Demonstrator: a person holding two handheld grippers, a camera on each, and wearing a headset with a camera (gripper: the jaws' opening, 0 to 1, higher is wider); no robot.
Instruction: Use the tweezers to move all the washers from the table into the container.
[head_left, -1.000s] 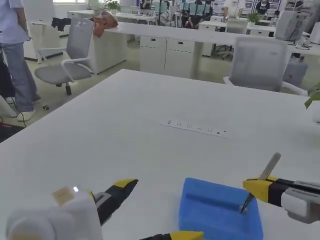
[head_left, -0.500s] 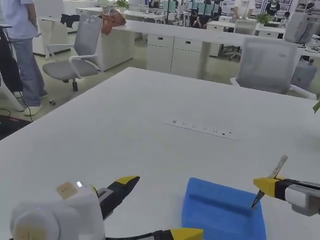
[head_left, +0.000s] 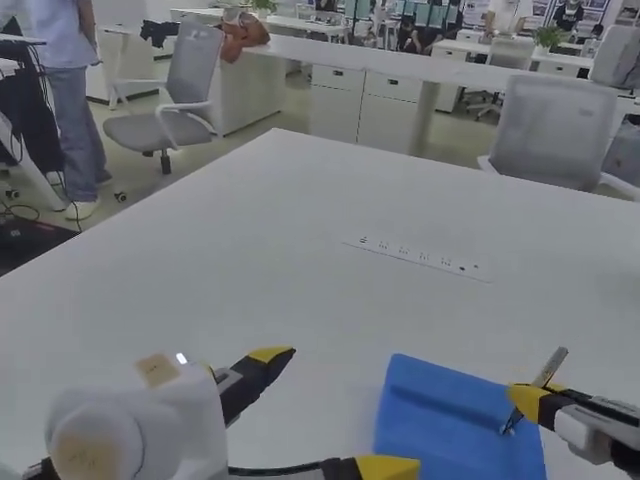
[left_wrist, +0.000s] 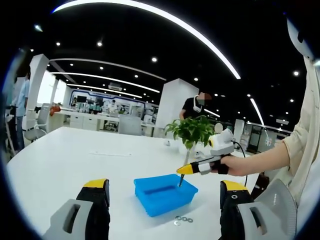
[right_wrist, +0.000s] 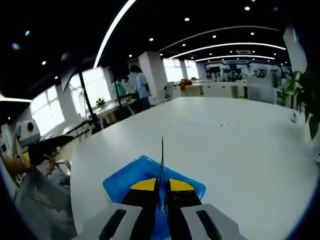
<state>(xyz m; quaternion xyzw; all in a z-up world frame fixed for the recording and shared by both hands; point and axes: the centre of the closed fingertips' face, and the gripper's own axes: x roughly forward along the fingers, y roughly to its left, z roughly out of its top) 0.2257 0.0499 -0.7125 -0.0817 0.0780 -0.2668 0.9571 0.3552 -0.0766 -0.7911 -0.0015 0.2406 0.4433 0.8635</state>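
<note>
A blue container (head_left: 440, 415) stands near the table's front edge. My right gripper (head_left: 527, 398) is shut on thin metal tweezers (head_left: 548, 368), whose tip points down into the container's right part. The right gripper view has the tweezers (right_wrist: 162, 160) clamped between shut jaws above the container (right_wrist: 127, 182). In the left gripper view, three small washers (left_wrist: 183, 219) lie on the table just in front of the container (left_wrist: 160, 195), and the right gripper (left_wrist: 202, 166) holds the tweezers over it. My left gripper (head_left: 330, 410) stays open beside the container's left, holding nothing.
A socket strip (head_left: 420, 258) is set into the white table (head_left: 250, 240) further back. A potted plant (left_wrist: 192, 132) stands behind the container. Office chairs (head_left: 165, 100) and a standing person (head_left: 65, 90) are beyond the table's far edge.
The head camera has shifted, sliding the scene right and down. The tweezers' tip stays in the container's right part; the right gripper sits slightly lower. The left gripper remains open.
</note>
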